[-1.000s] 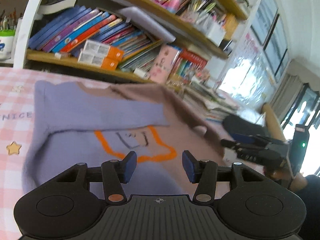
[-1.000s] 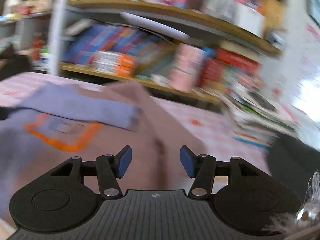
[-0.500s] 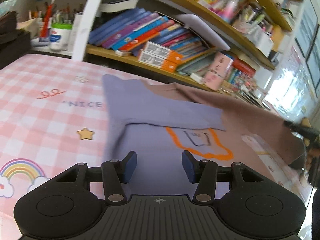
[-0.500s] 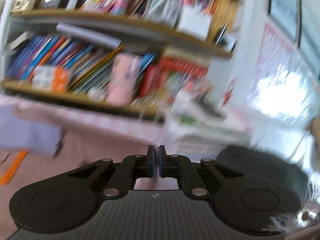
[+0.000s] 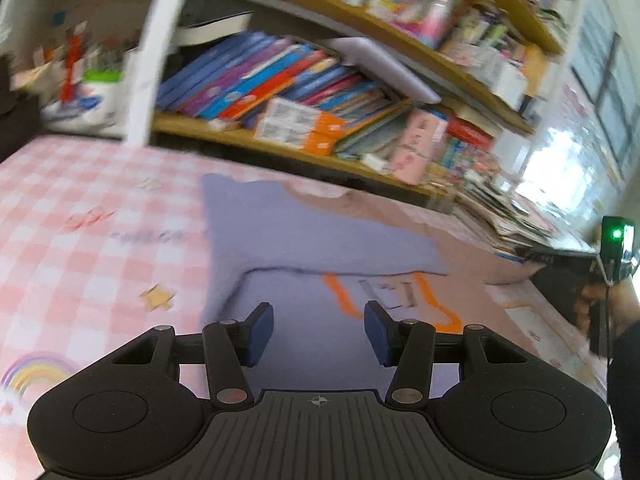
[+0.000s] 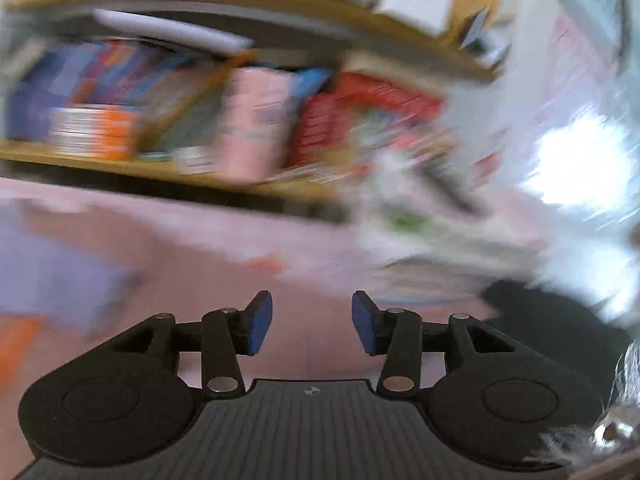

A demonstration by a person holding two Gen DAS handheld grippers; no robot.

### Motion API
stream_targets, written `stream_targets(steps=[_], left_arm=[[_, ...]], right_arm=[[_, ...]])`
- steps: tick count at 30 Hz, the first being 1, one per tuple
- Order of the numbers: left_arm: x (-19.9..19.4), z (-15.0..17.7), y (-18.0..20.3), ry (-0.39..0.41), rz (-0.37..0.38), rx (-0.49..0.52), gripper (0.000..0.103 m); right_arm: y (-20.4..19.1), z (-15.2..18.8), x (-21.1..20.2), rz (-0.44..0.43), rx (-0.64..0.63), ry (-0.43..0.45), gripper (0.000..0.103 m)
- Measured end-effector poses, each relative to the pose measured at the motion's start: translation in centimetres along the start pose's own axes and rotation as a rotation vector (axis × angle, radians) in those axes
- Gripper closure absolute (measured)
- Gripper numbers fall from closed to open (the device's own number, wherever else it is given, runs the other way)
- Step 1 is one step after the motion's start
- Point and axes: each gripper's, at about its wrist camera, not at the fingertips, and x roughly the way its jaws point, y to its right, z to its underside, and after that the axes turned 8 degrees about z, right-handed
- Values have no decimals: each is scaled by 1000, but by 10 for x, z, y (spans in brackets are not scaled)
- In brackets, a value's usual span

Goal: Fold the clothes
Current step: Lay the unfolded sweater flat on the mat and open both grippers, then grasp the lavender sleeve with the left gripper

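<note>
From the left wrist view, the sweater, lilac on one half and dusty pink on the other with an orange outline on its front, lay spread on the pink checked tabletop just ahead of the left claw, one lilac sleeve folded across the chest. That claw hung over the lilac hem with its blue pads spread wide, holding nothing. Off to the right the other handheld gripper showed beside the pink edge. In the right wrist view, badly blurred, the right claw was also spread and empty above the pink cloth, the bookshelf behind.
</note>
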Motion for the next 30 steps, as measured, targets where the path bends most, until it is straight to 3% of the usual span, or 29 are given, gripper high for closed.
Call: stream_targets(steps=[2,5,12,15,19,21,26,30], left_arm=[[10,-9,12,-15,43,51,53],[33,-21,35,-47,86,138,45],[91,-30,83,-117,174,276,43],[99,-30,91,-117,209,269,42],[112,-27,107,-145,213,339,42],[129,-26,116,-167,196,398,42],[189,-18,143,-215,50,624,42],[221,-11,154,-249,8,698,43]], right_arm=[[-15,16,-17,-91,-12,-22,60],[-29,37,-36,-148,-58,-40,56],[-25,71,-48,-135,-59,-91,59],[-22,78,-49,-165,-13,-99,66],[-22,81,-50,-214,16,-92,84],[-26,82,-51,-212,-1,-79,85],[-32,84,-53,-197,-33,-56,84],[-35,85,-54,-188,-53,-45,84]])
